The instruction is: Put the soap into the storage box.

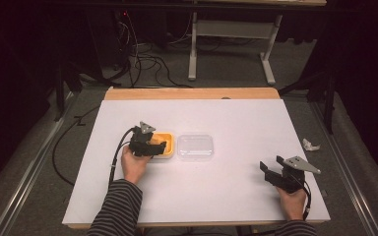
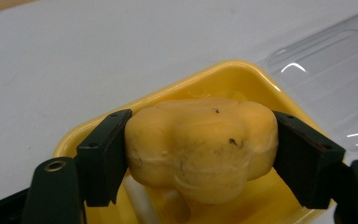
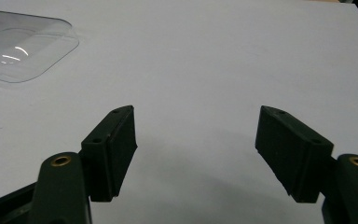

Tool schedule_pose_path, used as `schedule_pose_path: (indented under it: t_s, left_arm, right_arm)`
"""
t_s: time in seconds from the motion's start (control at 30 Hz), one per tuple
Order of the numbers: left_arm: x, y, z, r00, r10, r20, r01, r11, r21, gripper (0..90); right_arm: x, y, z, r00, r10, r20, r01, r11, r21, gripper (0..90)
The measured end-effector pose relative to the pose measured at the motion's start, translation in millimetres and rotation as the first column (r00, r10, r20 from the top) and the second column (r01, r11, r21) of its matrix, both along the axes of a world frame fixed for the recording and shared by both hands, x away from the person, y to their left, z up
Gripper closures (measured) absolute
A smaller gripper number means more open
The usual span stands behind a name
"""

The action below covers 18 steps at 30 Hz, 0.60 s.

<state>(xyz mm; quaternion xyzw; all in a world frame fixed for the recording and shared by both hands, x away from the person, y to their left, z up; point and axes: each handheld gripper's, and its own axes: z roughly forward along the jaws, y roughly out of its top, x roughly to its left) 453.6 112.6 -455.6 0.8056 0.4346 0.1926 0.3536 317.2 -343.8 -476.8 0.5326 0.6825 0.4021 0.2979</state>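
White table [image 1: 226,187], left gripper [image 2: 200,154] clamping yellow lump [image 2: 200,149] over yellow tray [image 2: 223,74], right gripper [image 3: 196,154] wide open, empty

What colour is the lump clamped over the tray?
Pale yellow lump with dark specks, best in the left gripper view.

A white-topped table [image 1: 226,123] with a wooden strip along its far edge stands on grey carpet. A yellow tray [image 1: 165,145] sits left of the table's middle. Just right of the tray lies a clear plastic lid [image 1: 195,147], flat on the white top; the two look to be touching or nearly so, though from here the gap is hard to judge.
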Motion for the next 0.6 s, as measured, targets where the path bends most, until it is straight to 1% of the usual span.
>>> schedule_pose_path:
  t_s: [0.03,0.13,0.3,0.37,0.43,0.53,0.6]
  left_arm:
    - [0.1,-0.3,-0.9,1.0,-0.002,-0.005,0.002,1.0,0.008,25.7]
    - [0.2,-0.2,-1.3,0.9999,-0.011,-0.01,0.011,0.9999,0.009,25.7]
    - [-0.8,1.6,-0.5,0.999,-0.029,-0.033,0.03,0.9991,0.029,25.6]
    - [-1.1,1.0,-0.4,0.999,-0.034,-0.03,0.035,0.9986,0.04,25.5]
    - [-0.8,0.8,-0.5,0.9991,-0.031,-0.031,0.032,0.9986,0.042,25.5]
    - [0.0,1.7,-1.3,0.9986,-0.024,-0.047,0.026,0.9989,0.038,25.4]
    - [0.2,1.9,-2.5,0.9983,-0.02,-0.055,0.023,0.9982,0.055,25.3]
  right_arm:
    - [0.0,0.0,0.0,1.0,0.0,0.0,0.0,1.0,0.0,29.3]
    - [0.2,0.1,-0.1,1.0,0.002,0.0,-0.002,1.0,-0.002,29.4]
    - [0.2,1.0,0.0,1.0,0.008,-0.004,-0.008,1.0,-0.006,29.4]
    - [0.3,1.0,0.0,1.0,0.009,-0.002,-0.009,1.0,-0.007,29.4]
    - [0.3,0.7,0.0,1.0,0.008,-0.002,-0.008,1.0,-0.005,29.3]
    - [0.2,0.9,0.0,1.0,0.008,-0.001,-0.008,1.0,-0.007,29.3]
    - [0.3,0.7,0.0,1.0,0.008,-0.003,-0.008,1.0,-0.006,29.3]
